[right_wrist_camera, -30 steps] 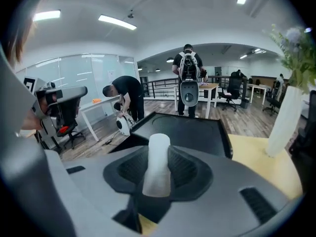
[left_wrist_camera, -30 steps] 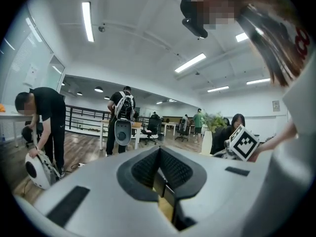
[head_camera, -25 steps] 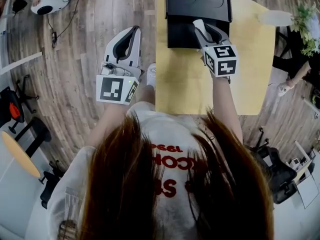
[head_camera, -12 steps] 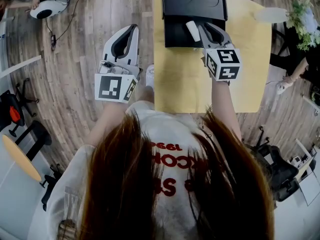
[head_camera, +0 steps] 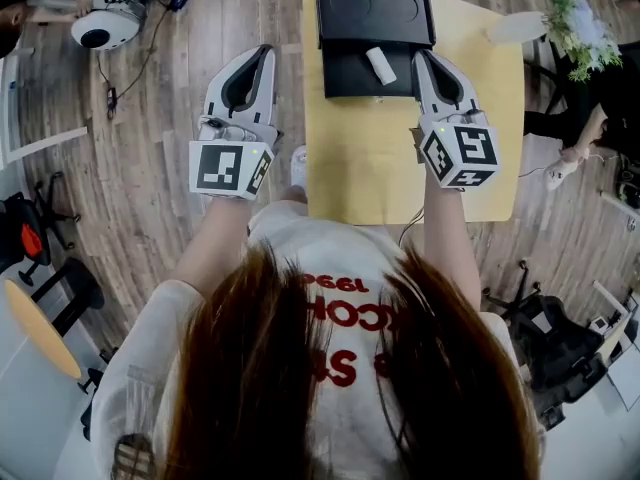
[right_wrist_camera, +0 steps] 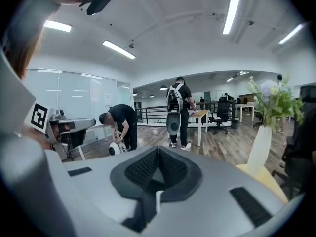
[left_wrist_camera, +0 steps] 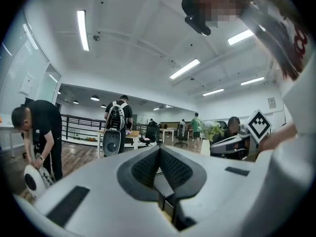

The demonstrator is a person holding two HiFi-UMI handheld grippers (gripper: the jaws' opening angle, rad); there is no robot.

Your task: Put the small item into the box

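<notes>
The small white cylindrical item (head_camera: 380,65) lies inside the open black rectangular box (head_camera: 345,76) at the top centre of the head view, on the yellow wooden table (head_camera: 370,158). Just right of the box, the right gripper (head_camera: 423,58) has its jaws together with nothing between them. At upper left, over the brown plank floor (head_camera: 150,168), the left gripper (head_camera: 264,54) is likewise closed and empty.
</notes>
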